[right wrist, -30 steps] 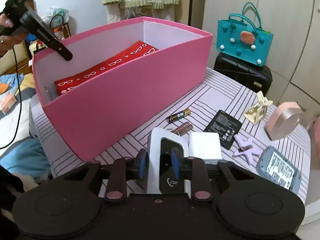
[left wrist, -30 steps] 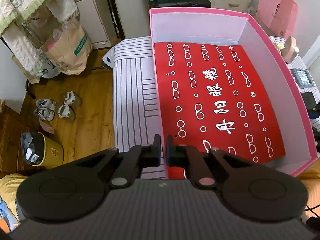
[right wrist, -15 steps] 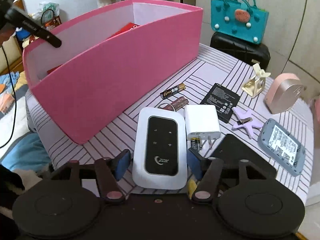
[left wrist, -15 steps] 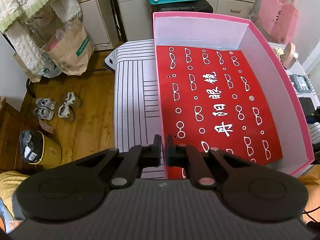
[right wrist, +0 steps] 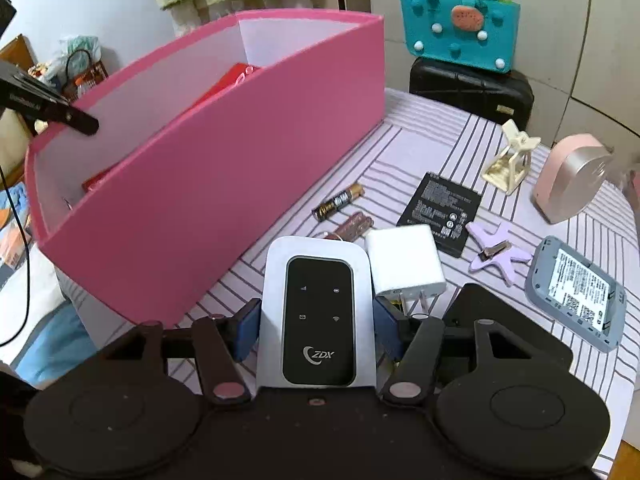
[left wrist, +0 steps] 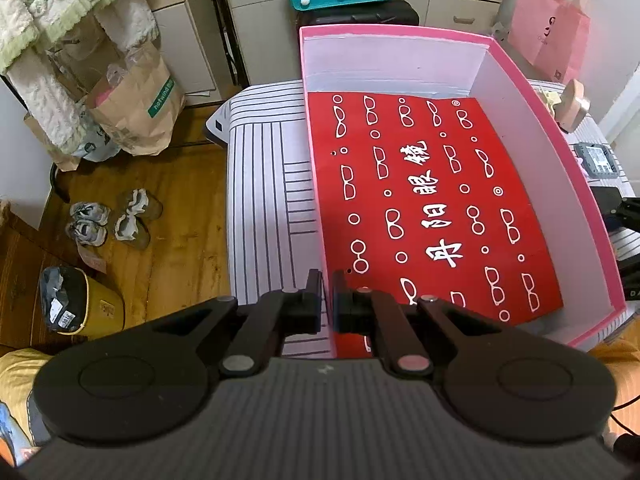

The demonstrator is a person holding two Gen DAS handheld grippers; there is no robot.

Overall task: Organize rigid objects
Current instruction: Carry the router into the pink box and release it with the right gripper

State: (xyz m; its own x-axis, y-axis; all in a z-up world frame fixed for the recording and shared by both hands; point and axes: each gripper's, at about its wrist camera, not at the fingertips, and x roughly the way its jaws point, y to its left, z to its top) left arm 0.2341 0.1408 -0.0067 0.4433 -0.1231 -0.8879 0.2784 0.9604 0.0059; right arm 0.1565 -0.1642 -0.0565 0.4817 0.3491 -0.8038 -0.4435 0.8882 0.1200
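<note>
Two grippers are in our hands, and we place everything by the pink box (right wrist: 224, 184) on the striped tablecloth (right wrist: 440, 136). Our left gripper (left wrist: 327, 292) is pinched tight on the box's near left wall, one finger outside and one inside, beside the red sheet (left wrist: 432, 208) lying flat on the box floor. Our right gripper (right wrist: 318, 322) sits just outside the box's long wall, its jaws closing around the white pocket router (right wrist: 318, 312); both blue pads (right wrist: 248, 328) touch its side edges, so we count it as gripped. Just past the router, away from the box, lies a white charger (right wrist: 404, 260). Near the box wall lie a black-and-gold battery (right wrist: 338, 202) and a reddish pair of batteries (right wrist: 356, 226). Farther from the box are a flat black phone battery (right wrist: 440, 212), a purple star clip (right wrist: 496, 250), a grey device (right wrist: 576, 292), a cream clip (right wrist: 508, 156) and a pink round case (right wrist: 572, 176).
</note>
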